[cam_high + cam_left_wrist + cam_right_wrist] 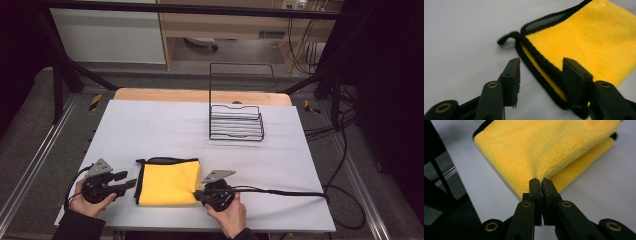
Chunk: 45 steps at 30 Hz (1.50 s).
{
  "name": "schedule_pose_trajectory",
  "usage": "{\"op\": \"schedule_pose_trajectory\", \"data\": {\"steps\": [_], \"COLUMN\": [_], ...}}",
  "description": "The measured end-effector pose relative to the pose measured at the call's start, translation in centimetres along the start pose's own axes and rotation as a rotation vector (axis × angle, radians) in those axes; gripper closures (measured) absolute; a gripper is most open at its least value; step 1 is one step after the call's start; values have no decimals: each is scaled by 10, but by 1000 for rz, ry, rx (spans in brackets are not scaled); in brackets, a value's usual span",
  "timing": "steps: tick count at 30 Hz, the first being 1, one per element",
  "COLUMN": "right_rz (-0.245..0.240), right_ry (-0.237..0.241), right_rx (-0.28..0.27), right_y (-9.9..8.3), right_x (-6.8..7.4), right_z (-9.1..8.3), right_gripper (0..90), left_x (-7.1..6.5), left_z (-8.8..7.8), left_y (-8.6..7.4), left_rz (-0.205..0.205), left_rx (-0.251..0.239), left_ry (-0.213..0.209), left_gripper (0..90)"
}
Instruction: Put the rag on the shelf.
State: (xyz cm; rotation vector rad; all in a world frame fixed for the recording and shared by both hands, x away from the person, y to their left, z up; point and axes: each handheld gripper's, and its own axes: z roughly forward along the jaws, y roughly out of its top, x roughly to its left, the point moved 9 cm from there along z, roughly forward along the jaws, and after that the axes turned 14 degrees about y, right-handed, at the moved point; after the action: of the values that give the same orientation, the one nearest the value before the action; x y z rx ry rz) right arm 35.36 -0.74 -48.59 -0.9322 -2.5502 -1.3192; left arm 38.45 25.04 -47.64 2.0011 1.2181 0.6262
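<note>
Yellow microfibre cloth [169, 183], folded: soft, light, limp. Right gripper [540, 181] pinches its 3 o'clock corner; left gripper [541, 72] gapes astride the black-bound 9 o'clock edge.

One yellow cloth [169, 182], one wire rack [236, 122], two claws, one table [150, 125].

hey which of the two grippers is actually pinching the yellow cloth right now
The right gripper: its jaws are shut on a pinch of the yellow cloth at its edge. The left gripper has its jaws apart, straddling the cloth's black-trimmed edge without clamping it.
</note>
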Motion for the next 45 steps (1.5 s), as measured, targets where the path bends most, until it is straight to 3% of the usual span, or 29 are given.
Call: {"op": "schedule_pose_trajectory", "data": {"steps": [4,6,11,14,19,21,22,24,26,28,31,34,37,38,40,45], "right_rz": [17,17,23,-4,-14,-10,-5,-8,35,43,57,92,134,151,159,208], "right_ry": [-39,-41,-77,-115,-146,-149,-164,-173,-198,-207,-205,-186,-208,-192,-192,-174], "right_rx": [36,44,59,82,94,87,54,32,-46,-54,-51,-68,-63,-75,-78,-75], "right_y": [-8,-9,-13,-13,-11,-11,-10,-10,-13,-15,-23,-26,-29,-29,-29,-28], "right_x": [-24,-28,-56,-74,-93,-95,-98,-98,-96,-96,-91,-89,-93,-91,-90,-90], "right_z": [-31,-35,-60,-66,-60,-58,-58,-60,-68,-69,-65,-55,-48,-46,-45,-46], "right_gripper": [881,880,878,876,856,837,767,742,602,577,561,584,602,686,705,826], "left_x": [-3,-5,-13,-26,-55,-68,-71,-77,-81,-84,-86,-90,-90,-90,-91,-94], "left_z": [2,3,8,12,28,40,44,56,63,67,65,65,64,63,63,60], "left_y": [1,2,8,18,33,36,35,34,32,29,26,19,16,15,15,15], "left_rz": [0,5,25,44,121,143,153,173,186,189,200,206,179,159,135,135], "left_rx": [-1,-1,2,-1,35,74,89,126,147,168,163,193,190,204,220,229], "left_ry": [-3,-9,-21,-54,-81,-103,-108,-117,-129,-149,-158,-183,-185,-195,-204,-178], "left_gripper": [358,346,290,289,324,345,377,386,464,488,541,552,571,602,621,696]}}
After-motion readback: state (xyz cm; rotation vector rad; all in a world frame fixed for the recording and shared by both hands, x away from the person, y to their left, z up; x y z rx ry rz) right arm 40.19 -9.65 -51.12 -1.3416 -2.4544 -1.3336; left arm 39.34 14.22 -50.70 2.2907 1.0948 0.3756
